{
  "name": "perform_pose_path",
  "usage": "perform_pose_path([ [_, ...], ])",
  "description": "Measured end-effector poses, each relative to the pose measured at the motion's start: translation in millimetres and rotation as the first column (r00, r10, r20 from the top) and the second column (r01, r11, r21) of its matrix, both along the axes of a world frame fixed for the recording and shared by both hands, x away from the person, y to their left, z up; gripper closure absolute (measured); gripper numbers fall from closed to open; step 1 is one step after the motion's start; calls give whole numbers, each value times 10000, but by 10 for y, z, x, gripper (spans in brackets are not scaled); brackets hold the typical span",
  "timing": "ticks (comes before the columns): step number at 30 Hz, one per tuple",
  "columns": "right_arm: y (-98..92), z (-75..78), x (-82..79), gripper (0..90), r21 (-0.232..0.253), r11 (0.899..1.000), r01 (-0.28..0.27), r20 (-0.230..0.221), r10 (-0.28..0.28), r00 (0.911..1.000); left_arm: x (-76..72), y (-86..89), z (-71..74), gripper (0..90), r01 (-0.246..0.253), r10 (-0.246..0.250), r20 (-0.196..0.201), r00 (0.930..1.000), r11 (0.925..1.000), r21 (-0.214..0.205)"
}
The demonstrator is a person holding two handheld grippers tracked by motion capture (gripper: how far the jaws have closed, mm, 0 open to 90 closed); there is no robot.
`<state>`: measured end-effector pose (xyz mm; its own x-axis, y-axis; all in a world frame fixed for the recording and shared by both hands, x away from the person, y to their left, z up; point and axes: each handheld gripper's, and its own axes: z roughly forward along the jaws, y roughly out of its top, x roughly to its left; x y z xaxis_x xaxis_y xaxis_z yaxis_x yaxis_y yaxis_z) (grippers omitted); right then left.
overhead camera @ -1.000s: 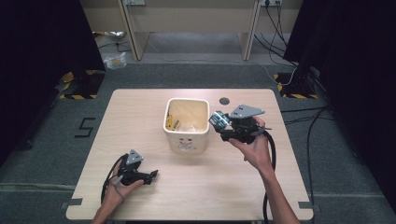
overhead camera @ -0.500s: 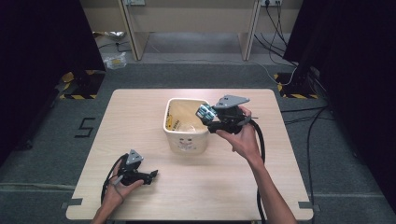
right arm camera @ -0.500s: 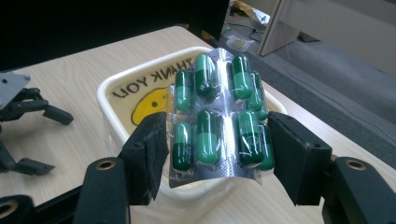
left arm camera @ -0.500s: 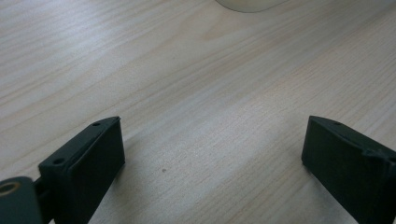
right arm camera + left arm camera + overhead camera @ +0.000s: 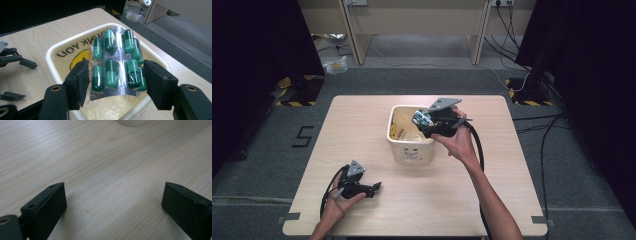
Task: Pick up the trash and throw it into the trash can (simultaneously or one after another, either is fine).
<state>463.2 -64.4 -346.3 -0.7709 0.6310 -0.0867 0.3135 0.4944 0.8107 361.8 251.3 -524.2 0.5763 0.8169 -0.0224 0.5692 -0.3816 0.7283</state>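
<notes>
The right tool (image 5: 424, 119) holds a pill pack (image 5: 116, 61) by its two side edges. Its jaws are clamped on the pack, one on each side. The pack is silver foil with green pills in clear bubbles. It stands up between the jaws and bends a little at the bottom. The tool and the pack hang over the open top of a cream tub (image 5: 404, 150). The pack does not touch the tub. The tub stands near the middle of the surface (image 5: 512, 165). Inside the tub are black letters and a yellow shape (image 5: 76, 56).

The left tool (image 5: 369, 188) sits low at the near left side of the surface, well apart from the tub. Its jaws are wide apart, with bare wood between them. A hand (image 5: 339, 200) holds it from behind, and its black cable loops beside the hand.
</notes>
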Motion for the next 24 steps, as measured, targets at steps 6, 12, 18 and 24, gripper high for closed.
perform_pose_path([
  [6, 93, -87, 102, 395, -181, 9998, -63, -272, 58, 9996, 0, 0, 0, 49, 1, -1, -1, 10000, 10000, 1],
  [12, 176, -165, 202, 391, -310, 9995, -84, -600, 65, 9982, 0, 0, 0, 49, 1, -1, -4, 10000, 10000, -2],
  [18, 233, -218, 279, 382, -442, 9990, 0, -876, -38, 9962, 0, 0, 1, 49, 1, -1, -5, 10000, 10000, -1],
  [24, 281, -257, 319, 368, -561, 9984, -27, -1005, -30, 9949, 0, -1, 0, 49, -16, 16, 4, 10000, 10000, -22],
])
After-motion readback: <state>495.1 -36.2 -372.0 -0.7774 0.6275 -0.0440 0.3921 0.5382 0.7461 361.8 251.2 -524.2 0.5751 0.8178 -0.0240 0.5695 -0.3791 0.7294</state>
